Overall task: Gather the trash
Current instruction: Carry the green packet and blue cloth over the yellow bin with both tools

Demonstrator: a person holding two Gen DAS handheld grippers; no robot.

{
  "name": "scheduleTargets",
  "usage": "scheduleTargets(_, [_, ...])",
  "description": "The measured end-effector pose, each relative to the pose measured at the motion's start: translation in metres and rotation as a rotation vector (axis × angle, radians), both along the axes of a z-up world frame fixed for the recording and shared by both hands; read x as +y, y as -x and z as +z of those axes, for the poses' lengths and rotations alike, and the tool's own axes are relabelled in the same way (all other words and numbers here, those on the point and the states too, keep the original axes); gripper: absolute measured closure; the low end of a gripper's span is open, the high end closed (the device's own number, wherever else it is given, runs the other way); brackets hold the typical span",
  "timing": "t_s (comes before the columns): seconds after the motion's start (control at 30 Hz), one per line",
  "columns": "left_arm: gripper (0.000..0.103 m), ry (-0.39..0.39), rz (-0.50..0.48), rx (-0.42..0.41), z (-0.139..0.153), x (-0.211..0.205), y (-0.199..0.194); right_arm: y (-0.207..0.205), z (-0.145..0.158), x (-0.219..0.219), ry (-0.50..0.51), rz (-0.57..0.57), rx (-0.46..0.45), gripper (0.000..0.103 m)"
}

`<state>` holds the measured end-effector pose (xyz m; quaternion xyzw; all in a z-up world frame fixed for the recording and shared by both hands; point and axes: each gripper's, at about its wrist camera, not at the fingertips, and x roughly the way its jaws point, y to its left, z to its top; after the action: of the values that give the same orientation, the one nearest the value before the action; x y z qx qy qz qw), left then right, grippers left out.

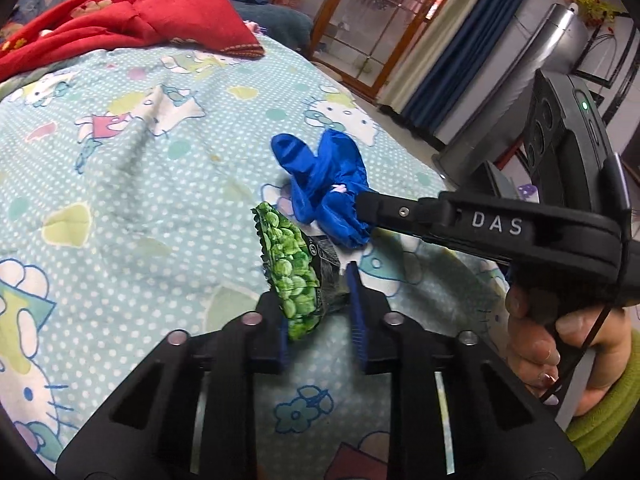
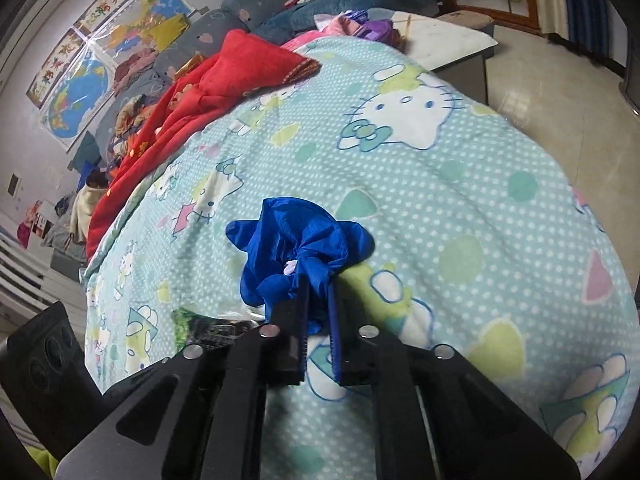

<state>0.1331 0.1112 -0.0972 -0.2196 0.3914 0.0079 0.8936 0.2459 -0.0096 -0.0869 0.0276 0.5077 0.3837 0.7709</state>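
Left gripper (image 1: pixel 320 280) is clamped on a crinkled green snack wrapper printed with peas (image 1: pixel 290 268), which stands up between its blue-padded fingers (image 1: pixel 356 300) above the pale blue cartoon-cat blanket (image 1: pixel 140 168). Just ahead and to its right, the right gripper (image 2: pixel 319 300) pinches a crumpled blue plastic glove (image 2: pixel 296 240) between its nearly closed fingers, the glove bunched at their tips. A red cloth (image 1: pixel 132 20) lies well beyond both.
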Motion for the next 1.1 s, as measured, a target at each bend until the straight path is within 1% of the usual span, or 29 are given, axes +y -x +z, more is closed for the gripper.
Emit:
scheduleTargets(0.13, [0.092,0.001,-0.02,-0.032,0.005,-0.004,0.002,0.004,0.004,-0.019,-0.01,-0.038,-0.025,0.097])
scheduleTargets(0.27, [0.092,-0.013,-0.038,-0.067,0.013,-0.01,0.006,0.009,0.012,-0.043,-0.028,-0.07,-0.053,0.098])
scheduleTargets(0.47, [0.092,-0.054,-0.079,-0.109,0.028,-0.027,0.007,0.018,0.025,-0.085,-0.042,-0.141,-0.104,0.098])
scheduleTargets(0.63, [0.092,-0.058,-0.123,-0.147,0.041,-0.044,0.007,0.02,0.034,-0.116,-0.043,-0.19,-0.133,0.098])
scheduleTargets(0.7, [0.092,-0.059,-0.143,-0.161,0.046,-0.052,0.006,0.023,0.039,-0.131,-0.038,-0.215,-0.157,0.098])
scheduleTargets(0.87, [0.092,-0.065,-0.184,-0.18,0.054,-0.067,0.004,0.026,0.046,-0.166,-0.042,-0.276,-0.18,0.098])
scheduleTargets(1.1, [0.092,-0.074,-0.236,-0.197,0.061,-0.089,0.0,0.031,0.046,-0.204,-0.038,-0.352,-0.195,0.098])
